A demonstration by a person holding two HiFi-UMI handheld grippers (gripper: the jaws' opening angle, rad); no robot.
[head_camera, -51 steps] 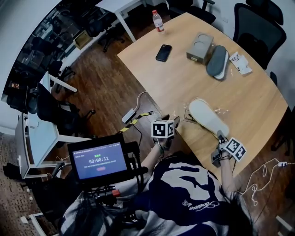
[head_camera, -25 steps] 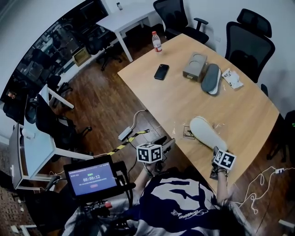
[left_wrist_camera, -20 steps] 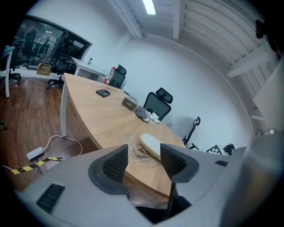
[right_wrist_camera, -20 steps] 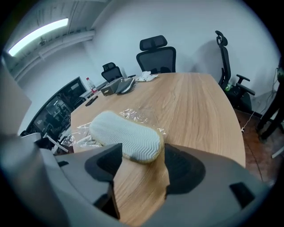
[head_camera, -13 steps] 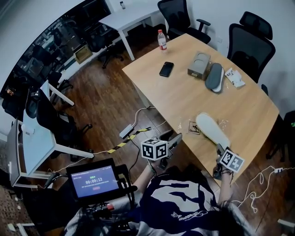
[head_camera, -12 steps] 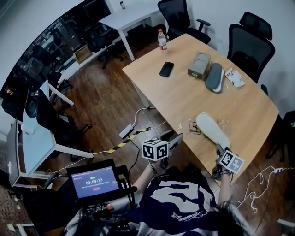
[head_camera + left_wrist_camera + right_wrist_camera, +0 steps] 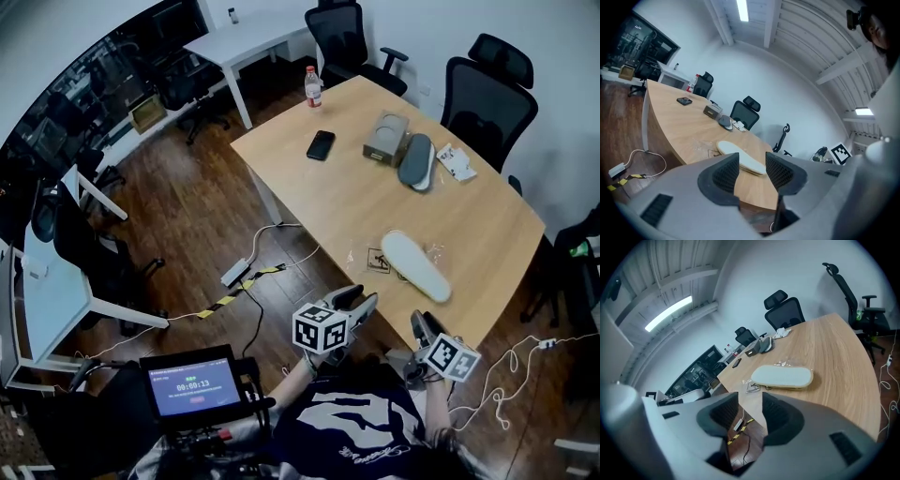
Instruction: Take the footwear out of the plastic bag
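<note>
White slipper (image 7: 415,266), sole up, lies on the wooden table (image 7: 356,202) ahead of both grippers, nearer the right one and well clear of either; crumpled clear film (image 7: 437,250) shows at its far side and more beside a small tag (image 7: 377,261) on the side towards the left gripper. Whether the film still wraps the slipper I cannot tell.

Left gripper (image 7: 359,302) hangs off the near table edge, its jaws part-way apart and closing on nothing. The left gripper view lines the slipper (image 7: 733,149) up straight beyond its gap (image 7: 752,161). Right gripper (image 7: 420,326) is likewise short of the edge, jaws closing and empty; in its own view the slipper (image 7: 782,376) sits ahead and a little to the right of the gap (image 7: 751,401).

To do the step well, I judge both pairs should spread again before reaching in. One should pinch only loose film, low and at an end, to anchor the bag; the other should take the slipper by its rim and draw it lengthwise, not lift it. Thin film will likely slide on the smooth wood, so the pull should be slow and the anchor firm.
</note>
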